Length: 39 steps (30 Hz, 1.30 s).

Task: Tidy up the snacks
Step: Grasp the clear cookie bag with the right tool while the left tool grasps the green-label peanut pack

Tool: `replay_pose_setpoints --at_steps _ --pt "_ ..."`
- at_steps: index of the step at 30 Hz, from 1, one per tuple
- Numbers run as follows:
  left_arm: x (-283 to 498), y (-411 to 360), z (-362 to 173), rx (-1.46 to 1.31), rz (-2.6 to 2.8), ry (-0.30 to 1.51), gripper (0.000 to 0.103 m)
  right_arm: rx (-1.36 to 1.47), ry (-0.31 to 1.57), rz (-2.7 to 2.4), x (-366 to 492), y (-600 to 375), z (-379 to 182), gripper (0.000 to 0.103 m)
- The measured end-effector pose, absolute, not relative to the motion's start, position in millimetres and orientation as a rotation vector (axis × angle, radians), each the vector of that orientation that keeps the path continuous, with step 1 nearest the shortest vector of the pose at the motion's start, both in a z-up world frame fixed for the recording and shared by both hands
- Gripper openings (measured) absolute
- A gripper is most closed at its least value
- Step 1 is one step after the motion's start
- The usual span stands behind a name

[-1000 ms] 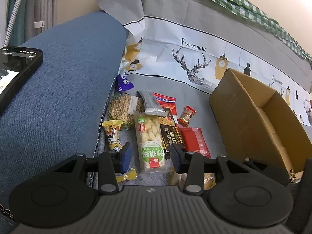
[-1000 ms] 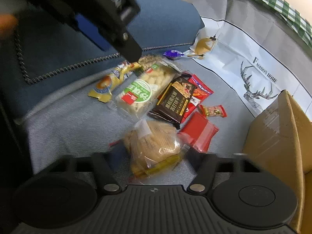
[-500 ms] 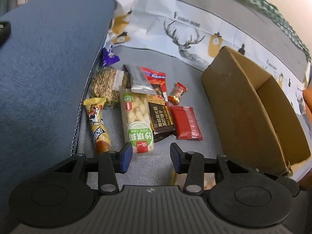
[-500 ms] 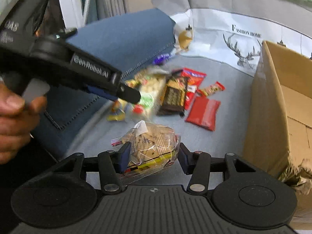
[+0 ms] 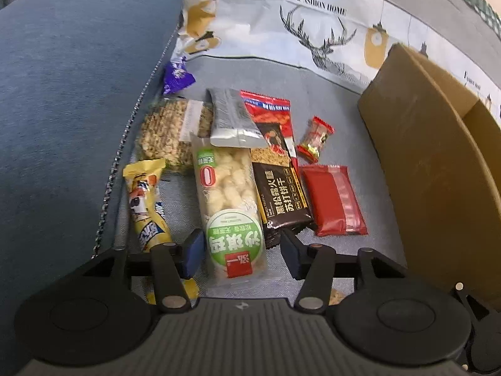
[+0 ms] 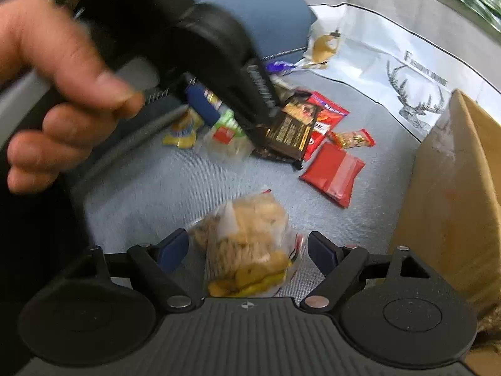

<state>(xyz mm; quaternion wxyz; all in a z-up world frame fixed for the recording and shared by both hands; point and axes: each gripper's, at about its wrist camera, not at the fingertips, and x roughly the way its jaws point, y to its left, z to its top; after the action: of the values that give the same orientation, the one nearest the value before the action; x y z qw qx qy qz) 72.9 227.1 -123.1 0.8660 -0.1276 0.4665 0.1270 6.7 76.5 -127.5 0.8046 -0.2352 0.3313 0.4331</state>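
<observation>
Since a second ago the left gripper (image 5: 239, 252) has dropped closer to the snack pile, and its blue-padded jaws, then narrower, are now opening around the lower end of the clear puffed-snack packet with a green round label (image 5: 230, 210); the pads stand just off the packet's sides without pressing. Half a second ago the right gripper (image 6: 247, 250) clamped the clear bag of tan biscuits (image 6: 247, 244); now its jaws are opening, spread wide, and the bag lies loose between them on the grey-blue cushion (image 6: 141, 194), released. The black cracker packet (image 5: 280, 194), flat red packet (image 5: 333, 199) and yellow wrapped bar (image 5: 145, 200) lie beside the puffed snack. The brown cardboard box (image 5: 416, 163) stands to the right. A hand (image 6: 53, 94) grips the left gripper's handle.
</observation>
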Motion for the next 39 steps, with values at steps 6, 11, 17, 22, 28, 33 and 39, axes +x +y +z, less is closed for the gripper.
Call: replay_pose_setpoints --at_steps 6,11,17,22,28,33,39 --pt "76 228 -128 -0.268 0.282 0.998 0.044 -0.526 0.726 0.931 9 81 -133 0.078" --pt "67 228 -120 -0.267 0.281 0.971 0.043 -0.495 0.728 0.946 9 78 -130 0.059" --pt "49 226 -109 -0.296 0.226 1.043 0.042 -0.368 0.718 0.918 15 69 -120 0.058" --pt "35 216 -110 -0.286 0.193 1.163 0.042 -0.346 0.769 0.916 16 66 -122 0.058" --pt "41 203 -124 -0.231 0.193 1.260 0.042 -0.377 0.815 0.927 15 71 -128 0.061" --pt "55 197 -134 -0.192 0.206 1.275 0.054 -0.391 0.815 0.930 15 72 -129 0.064" --pt "61 197 -135 -0.187 0.212 1.269 0.056 -0.383 0.816 0.919 18 67 -129 0.065"
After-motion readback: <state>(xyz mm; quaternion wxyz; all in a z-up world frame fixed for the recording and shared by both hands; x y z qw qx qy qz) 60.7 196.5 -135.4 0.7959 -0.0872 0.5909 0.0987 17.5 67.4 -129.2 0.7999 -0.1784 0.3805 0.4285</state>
